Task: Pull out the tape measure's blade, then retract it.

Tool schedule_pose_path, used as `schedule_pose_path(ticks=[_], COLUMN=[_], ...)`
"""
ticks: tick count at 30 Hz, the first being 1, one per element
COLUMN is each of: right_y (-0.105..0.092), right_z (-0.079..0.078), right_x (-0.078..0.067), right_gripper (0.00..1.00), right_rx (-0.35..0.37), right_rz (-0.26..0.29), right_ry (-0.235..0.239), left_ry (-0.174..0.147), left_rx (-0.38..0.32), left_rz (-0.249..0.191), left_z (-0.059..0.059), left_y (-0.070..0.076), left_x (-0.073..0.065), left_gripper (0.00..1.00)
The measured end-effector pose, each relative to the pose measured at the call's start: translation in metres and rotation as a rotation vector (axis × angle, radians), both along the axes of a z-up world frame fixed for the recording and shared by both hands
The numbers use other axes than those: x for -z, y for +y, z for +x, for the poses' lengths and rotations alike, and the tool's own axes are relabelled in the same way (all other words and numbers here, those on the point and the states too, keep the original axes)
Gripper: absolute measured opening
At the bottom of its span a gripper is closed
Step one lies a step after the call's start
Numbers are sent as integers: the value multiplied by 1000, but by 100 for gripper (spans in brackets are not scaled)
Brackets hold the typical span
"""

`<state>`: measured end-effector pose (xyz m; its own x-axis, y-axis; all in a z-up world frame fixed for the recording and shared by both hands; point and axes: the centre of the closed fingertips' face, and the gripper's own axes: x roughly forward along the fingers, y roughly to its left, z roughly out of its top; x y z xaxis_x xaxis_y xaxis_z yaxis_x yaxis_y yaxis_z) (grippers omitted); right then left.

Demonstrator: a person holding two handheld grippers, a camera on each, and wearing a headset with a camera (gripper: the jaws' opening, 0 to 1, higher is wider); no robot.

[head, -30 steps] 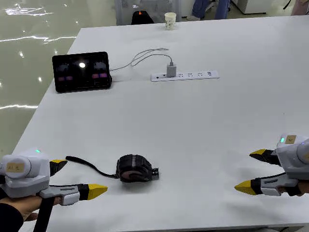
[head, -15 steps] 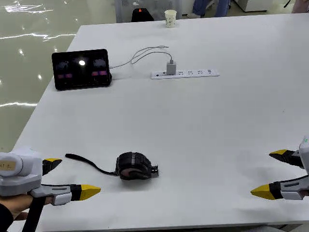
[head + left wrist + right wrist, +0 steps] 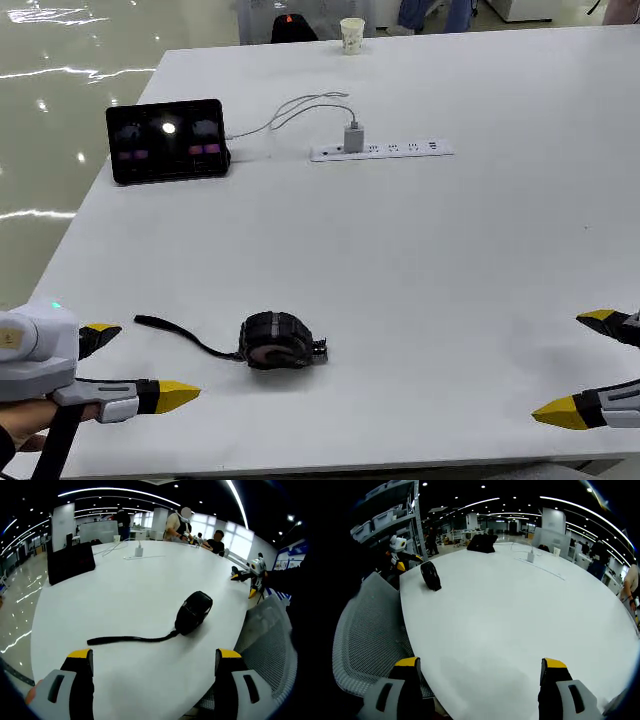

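Both spread wide, my left claw (image 3: 145,362) and right claw (image 3: 572,364) flank the black tape measure (image 3: 275,342) lying lower left on the white counter (image 3: 420,250).

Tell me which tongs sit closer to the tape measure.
The left tongs: the tape measure and its strap lie just ahead of their open jaws, while the right tongs hover far off on its other side.

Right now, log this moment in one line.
left hand-held gripper: open, empty | right hand-held gripper: open, empty | tape measure: on table, untouched, not extended
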<state>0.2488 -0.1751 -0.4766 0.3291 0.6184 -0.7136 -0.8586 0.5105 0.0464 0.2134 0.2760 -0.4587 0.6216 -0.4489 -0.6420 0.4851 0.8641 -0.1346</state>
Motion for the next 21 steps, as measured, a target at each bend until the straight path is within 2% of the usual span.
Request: schedule_pose_path(ticks=[7,9,10,12,21], right_y=[-3,-4,-5,-5,-6], right_z=[-3,-4,-6,-8,-7], right_x=[-2,0,0,1,-1], right_gripper=[99,99,99,99,99], right_rx=[7,10,10,12,15], right_rz=[6,4,3,7,12], right_ry=[9,10,12,15,12], left_ry=[15,31,12,20,12], left_rx=[8,10,11,11,12], left_rz=[12,12,22,14,19], left_z=[-5,-7,-4,-5,-2], left_y=[2,2,3,3,5], left_x=[2,3,2,2,0], left_gripper=[98,95,97,98,99])
